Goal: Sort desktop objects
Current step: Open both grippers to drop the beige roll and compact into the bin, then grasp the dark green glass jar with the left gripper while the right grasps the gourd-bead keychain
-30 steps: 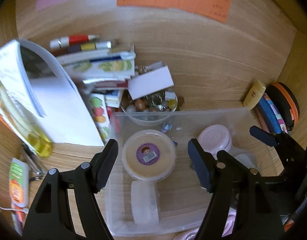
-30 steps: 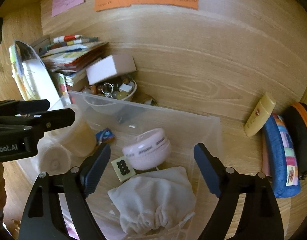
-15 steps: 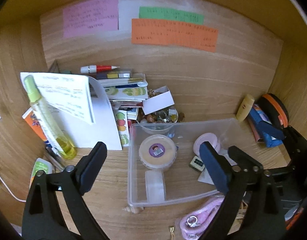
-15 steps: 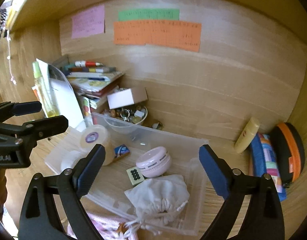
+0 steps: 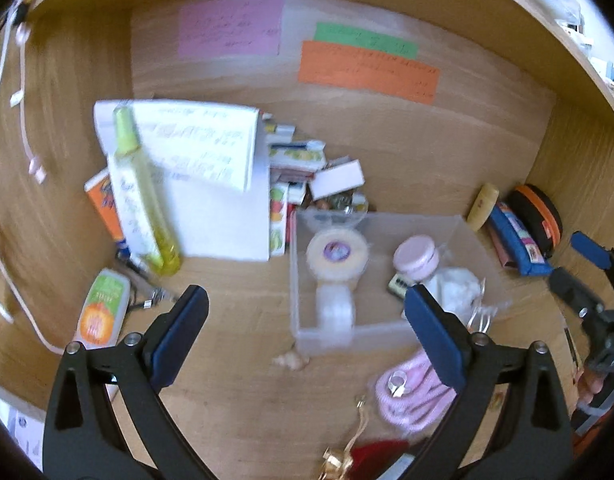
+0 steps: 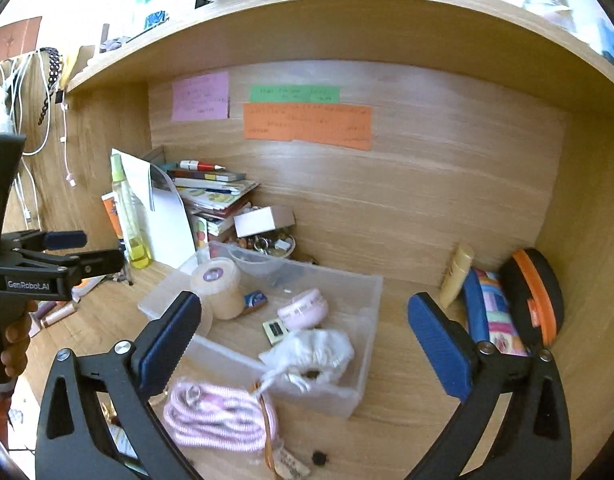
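Your left claw (image 5: 305,328) and your right claw (image 6: 303,334) are both opening, already near their widest, and neither has anything between its fingers. Just ahead of both sits the clear plastic bin (image 6: 371,292) on the worktop (image 5: 235,280). It already holds a round cream tub (image 6: 217,286), a roll of tape (image 5: 334,307), a pink round case (image 6: 305,310), a small dotted card (image 6: 275,328) and a white drawstring pouch (image 6: 311,354), so part of the sorting looks done. Plenty is left outside: below your right claw lies a pink cord (image 6: 215,416), far off to its right a yellow tube (image 6: 457,274) and the striped pencil case (image 6: 489,312), and ahead to the left of your left claw the spray bottle (image 5: 141,200), the orange-label tube (image 5: 103,308) and the pile of books (image 6: 215,196).
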